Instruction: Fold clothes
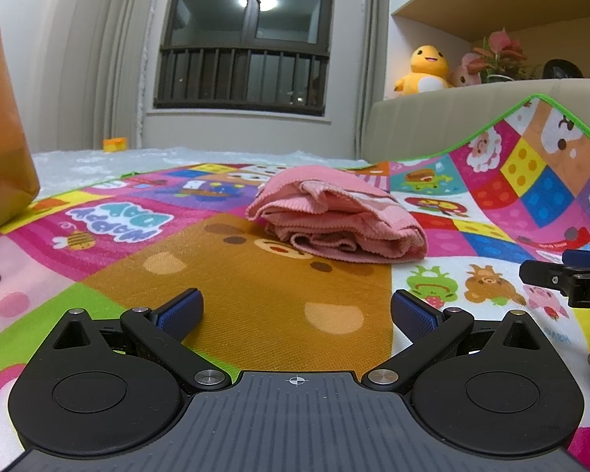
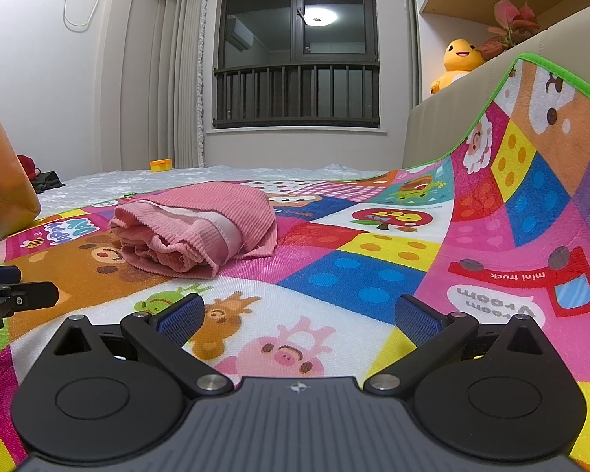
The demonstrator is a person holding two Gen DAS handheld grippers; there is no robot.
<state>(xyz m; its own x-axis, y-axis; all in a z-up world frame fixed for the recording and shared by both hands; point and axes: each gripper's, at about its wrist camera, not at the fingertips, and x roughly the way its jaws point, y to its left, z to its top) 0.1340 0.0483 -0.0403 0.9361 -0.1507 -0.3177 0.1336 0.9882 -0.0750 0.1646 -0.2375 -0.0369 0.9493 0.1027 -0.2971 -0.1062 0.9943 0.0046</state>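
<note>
A pink ribbed garment [image 1: 336, 214] lies folded into a thick bundle on the colourful play mat [image 1: 255, 295]; in the right wrist view the same pink garment [image 2: 194, 228] sits ahead and to the left. My left gripper [image 1: 297, 308] rests low over the mat, short of the bundle, open and holding nothing. My right gripper [image 2: 299, 312] is also open and empty, with the bundle ahead to its left. The right gripper's tip [image 1: 562, 275] shows at the left view's right edge, and the left gripper's tip [image 2: 15, 295] at the right view's left edge.
The mat [image 2: 373, 259] curls up against a beige headboard [image 1: 432, 122] on the right, with plush toys [image 1: 424, 70] on a shelf behind. White bedding [image 2: 200, 179] lies beyond the mat. An orange bag [image 1: 4, 137] stands at the left. A small yellow box [image 2: 161, 165] sits near the window wall.
</note>
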